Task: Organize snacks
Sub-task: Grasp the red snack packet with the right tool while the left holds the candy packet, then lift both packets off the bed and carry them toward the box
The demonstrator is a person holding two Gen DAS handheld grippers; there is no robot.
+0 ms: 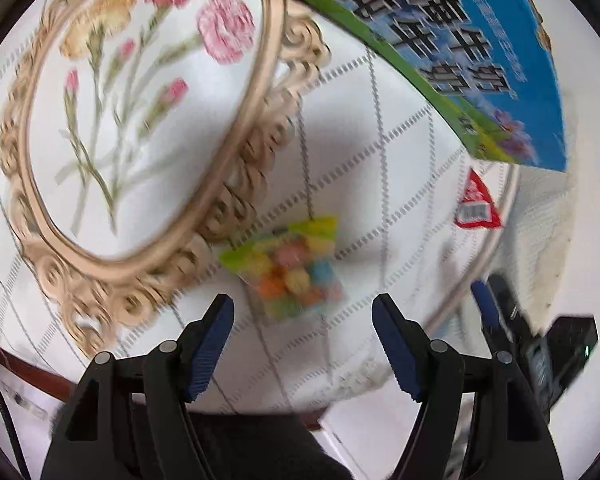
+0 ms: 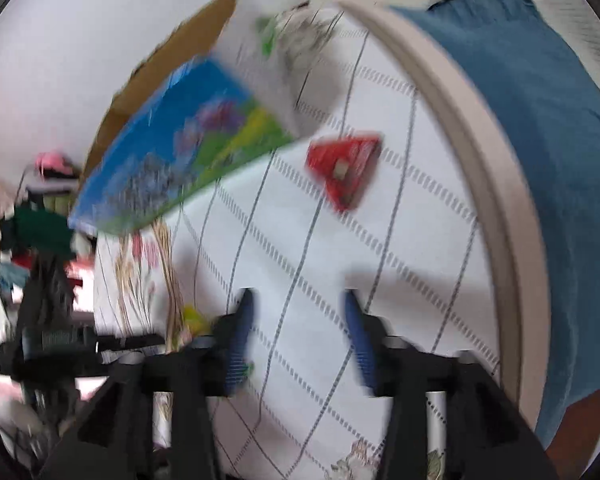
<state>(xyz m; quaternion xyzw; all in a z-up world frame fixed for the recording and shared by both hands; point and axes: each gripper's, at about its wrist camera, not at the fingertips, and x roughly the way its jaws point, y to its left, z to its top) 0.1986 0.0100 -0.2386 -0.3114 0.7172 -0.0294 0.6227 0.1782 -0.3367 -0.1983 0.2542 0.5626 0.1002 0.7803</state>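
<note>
Currently, per view:

Left wrist view, left gripper (image 1: 303, 320): jaws stand part open with nothing between the pads; the blue pads hang over bare cloth.
Left wrist view, candy bag (image 1: 290, 266): clear packet of coloured sweets with a yellow-green top edge, lying flat on the counter (image 1: 380, 160) just ahead of the fingertips, untouched, slightly nearer the left pad.
Left wrist view, counter: round, covered in a white cloth with a grey dashed grid and a printed oval frame of pink and yellow flowers.
Left wrist view, blue carton (image 1: 460, 40): large printed box with a green band, at the upper right, past the candy bag.
Left wrist view, red triangular packet (image 1: 476, 204): lies on the cloth to the right of the candy bag, well apart from it, near the counter rim.
Left wrist view, right gripper (image 1: 496, 312): seen at the right edge; state not readable from this view.

Right wrist view, right gripper (image 2: 298, 340): jaws part open, nothing held; picture is motion-blurred.
Right wrist view, red triangular packet (image 2: 344, 166): on the cloth ahead of the pads, clear of them.
Right wrist view, blue carton (image 2: 180, 148): upper left, open brown flap behind it.
Right wrist view, blue fabric (image 2: 540, 160): beyond the counter rim, at right.
</note>
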